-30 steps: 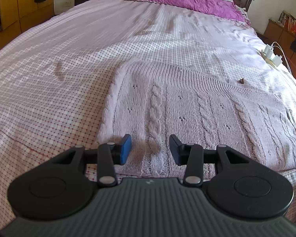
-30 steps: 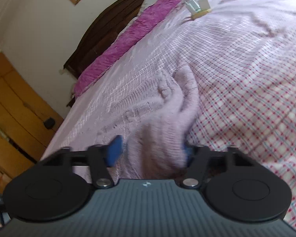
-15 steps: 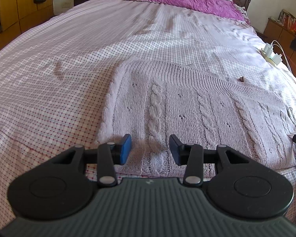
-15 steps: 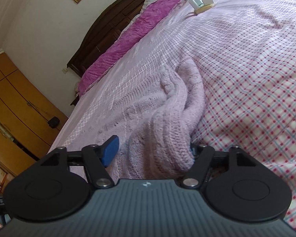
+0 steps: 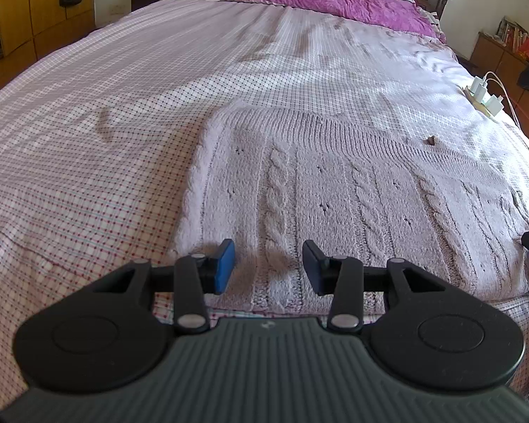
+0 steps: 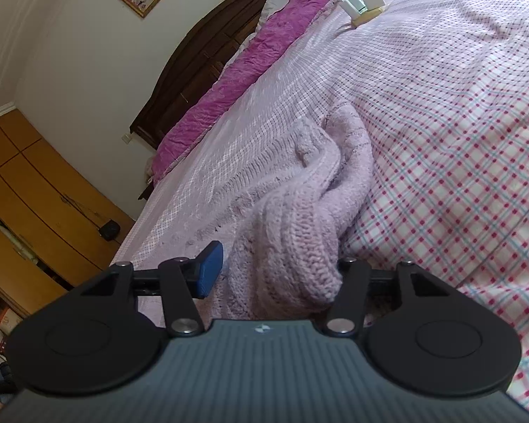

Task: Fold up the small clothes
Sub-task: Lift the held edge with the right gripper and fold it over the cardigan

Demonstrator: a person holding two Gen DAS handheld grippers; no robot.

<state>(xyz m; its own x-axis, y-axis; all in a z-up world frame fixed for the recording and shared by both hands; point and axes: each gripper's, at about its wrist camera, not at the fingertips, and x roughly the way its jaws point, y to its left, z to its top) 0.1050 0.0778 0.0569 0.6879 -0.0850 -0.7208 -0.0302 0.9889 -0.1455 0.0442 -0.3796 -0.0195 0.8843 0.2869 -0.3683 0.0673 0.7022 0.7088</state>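
A lilac cable-knit sweater (image 5: pixel 335 190) is spread near the bed's (image 5: pixel 88 141) foot edge. Soft and stretchy, it is best pinched at hem corners. The left gripper (image 5: pixel 268 268) hangs open over the hem; the right gripper's (image 6: pixel 275 275) jaws, just closing, straddle a bunched fold, seemingly unclamped.

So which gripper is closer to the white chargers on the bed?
Neither is close. The right gripper looks somewhat nearer: it sits at the sweater's edge on the chargers' side. The left gripper hovers over the hem at the sweater's opposite side.
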